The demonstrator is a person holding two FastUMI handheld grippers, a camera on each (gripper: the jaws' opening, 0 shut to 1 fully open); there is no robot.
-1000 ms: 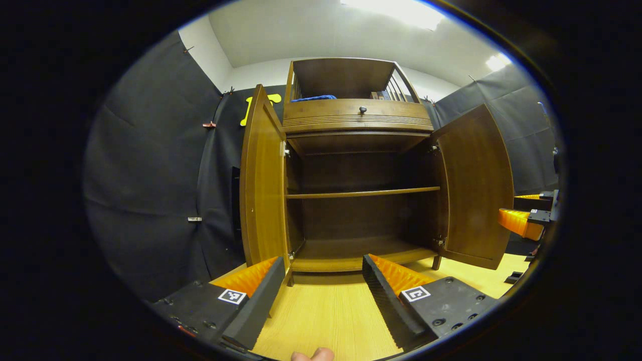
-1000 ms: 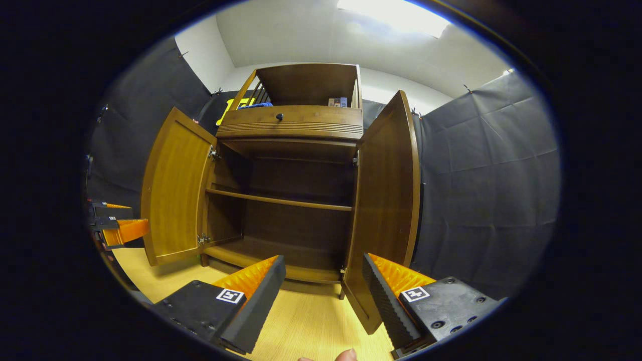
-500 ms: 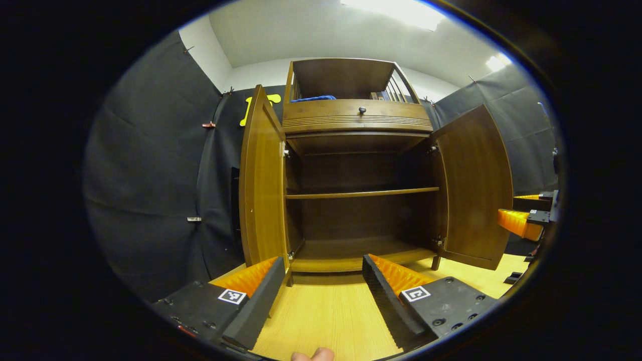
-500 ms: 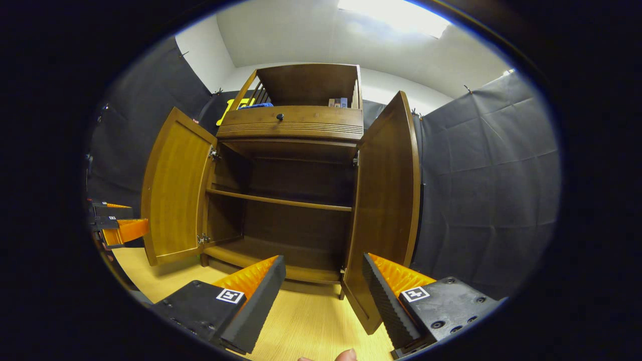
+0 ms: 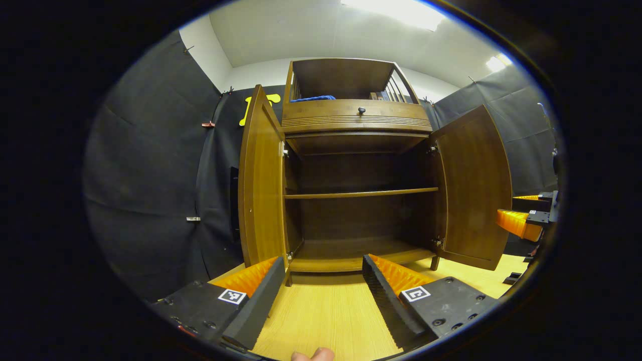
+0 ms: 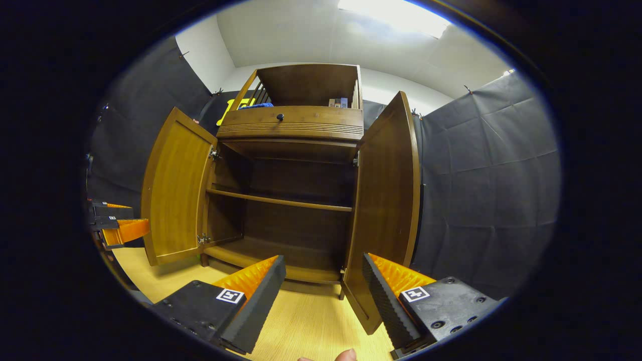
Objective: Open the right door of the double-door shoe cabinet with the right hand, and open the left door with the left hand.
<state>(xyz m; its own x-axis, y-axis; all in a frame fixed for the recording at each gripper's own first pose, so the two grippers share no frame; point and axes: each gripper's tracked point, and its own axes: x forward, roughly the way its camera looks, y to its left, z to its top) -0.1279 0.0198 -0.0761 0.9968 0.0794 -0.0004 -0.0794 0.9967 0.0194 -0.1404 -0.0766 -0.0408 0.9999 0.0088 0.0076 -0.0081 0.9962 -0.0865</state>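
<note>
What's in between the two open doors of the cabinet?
In the left gripper view, between the left door and right door is the cabinet's dark inside, with one bare shelf across it.

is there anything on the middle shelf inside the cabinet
No, in the left gripper view the middle shelf lies bare between the two open doors.

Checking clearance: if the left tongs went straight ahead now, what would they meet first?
Probably nothing soon: the left tongs point between the open doors into the cabinet, so likely its bottom shelf or back panel; depth is unclear.
</note>
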